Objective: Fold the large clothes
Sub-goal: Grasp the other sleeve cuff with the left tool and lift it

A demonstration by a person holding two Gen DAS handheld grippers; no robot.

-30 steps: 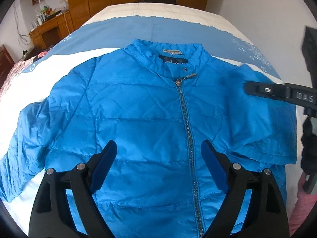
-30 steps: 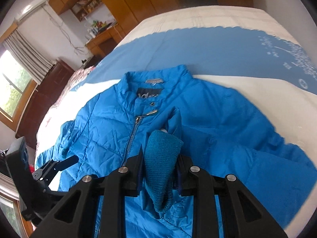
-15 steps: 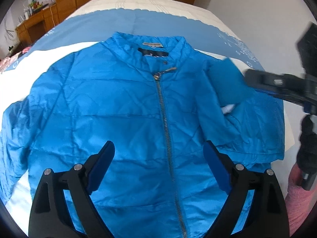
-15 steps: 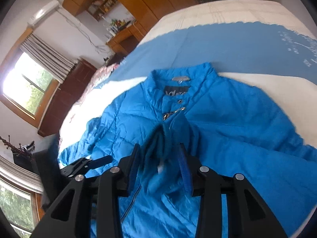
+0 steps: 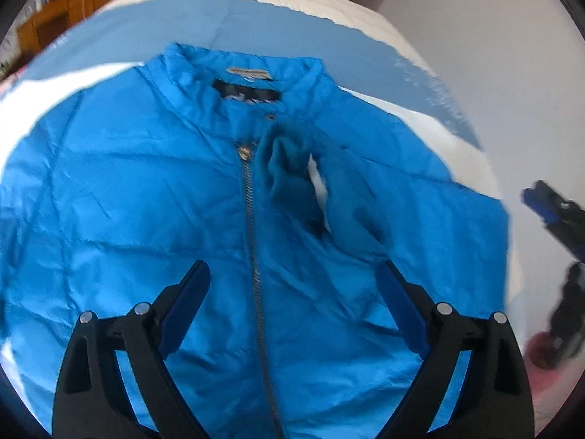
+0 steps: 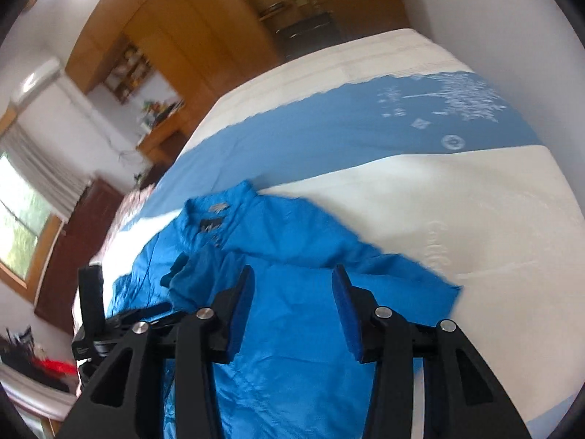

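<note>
The blue jacket (image 5: pixel 153 197) lay zipped on the bed (image 6: pixel 457 197), one sleeve (image 5: pixel 303 190) folded across its chest. Both tongs, left gripper (image 5: pixel 292 303) and right gripper (image 6: pixel 292 303), hung open and empty above it, though the blur made things kinda fuzzy.

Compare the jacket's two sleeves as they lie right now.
The folded sleeve lies across the jacket front, its knit cuff beside the zipper; the other sleeve runs off the left wrist view's left edge, not folded in. The folded sleeve shows a dark cuff and white lining; the other sleeve's cuff is out of view. Both are the same bright blue fabric, and neither is held by a gripper.
</note>
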